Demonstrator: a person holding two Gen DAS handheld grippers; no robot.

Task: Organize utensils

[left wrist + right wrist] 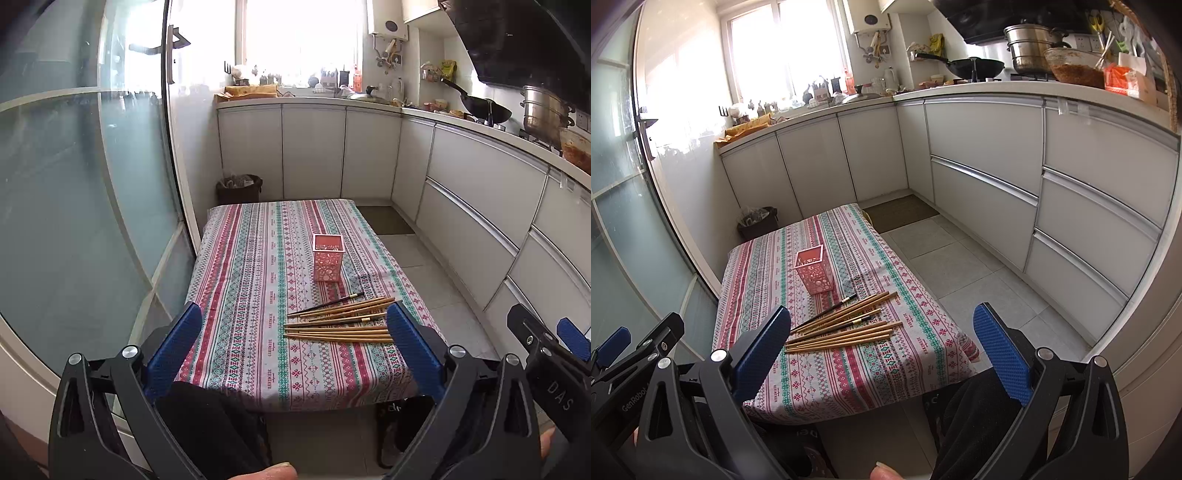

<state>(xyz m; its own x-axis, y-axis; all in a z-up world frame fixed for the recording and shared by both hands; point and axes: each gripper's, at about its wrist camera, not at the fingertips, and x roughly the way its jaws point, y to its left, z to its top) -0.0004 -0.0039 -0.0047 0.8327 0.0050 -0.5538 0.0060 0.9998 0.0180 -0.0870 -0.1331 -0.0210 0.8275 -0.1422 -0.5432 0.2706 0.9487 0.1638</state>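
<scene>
Chopsticks lie loose in a fanned heap on the striped tablecloth, toward the near right part of the low table, and we count mostly plain wooden sticks with at least one dark, black-handled one on the far side of the heap. Just beyond them, near the middle of the cloth, stands the pink perforated holder, upright and square-mouthed, apart from the sticks; we cannot tell what, if anything, is in it. We hold our left gripper above the near edge of the table with its blue pads spread wide and nothing between them. Our right gripper hangs likewise short of the table, its pads wide apart and bare. From the right wrist view the heap sits just beyond the left pad, with the holder behind it. A dark bin stands on the floor past the table's far edge, by the white cabinets.
</scene>
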